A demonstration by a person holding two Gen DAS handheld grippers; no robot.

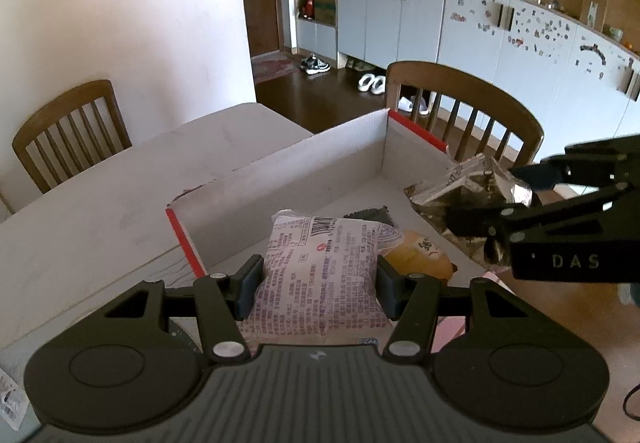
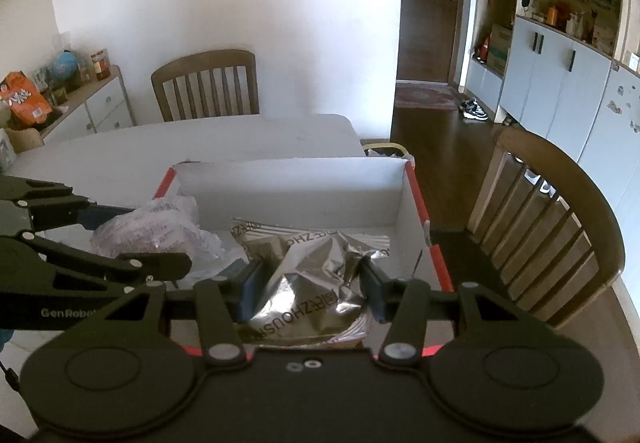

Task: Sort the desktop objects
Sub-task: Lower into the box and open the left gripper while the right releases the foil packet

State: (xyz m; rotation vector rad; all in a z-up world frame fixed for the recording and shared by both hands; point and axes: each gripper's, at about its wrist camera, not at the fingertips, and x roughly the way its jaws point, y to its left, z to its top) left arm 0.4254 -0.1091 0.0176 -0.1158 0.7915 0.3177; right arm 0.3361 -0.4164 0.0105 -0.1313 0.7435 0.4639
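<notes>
1. the box (image 1: 280, 171) sits on the table (image 1: 100, 203) as the bin for this sort; both grippers hang over its open top, each with a snack pack, so i judge the step in hand to be dropping them in.
2. the left gripper (image 1: 316, 283) is clamped narrow on the white pack (image 1: 320, 267); its pads press the pack's two sides and the wrapper bulges between them. the pack is over the near left part of the box, above the floor, barcode end pointing away.
3. the right gripper (image 2: 310, 291) pinches the foil pack (image 2: 312, 275) at its near half, jaws about as close as the left pair; the foil is creased where the pads bite. the far end of the pack droops toward the box floor near the right wall; whether it touches, i cannot tell.
4. already in the box: a yellow pack (image 1: 416, 255) and a dark pack (image 1: 372, 215), both lying under or just behind the white pack in the left view.
5. the two packs are held side by side, apart from each other, probably so each can be let go without knocking the other.
6. two chairs (image 2: 208, 83) stand at the table's far and right edges.
</notes>
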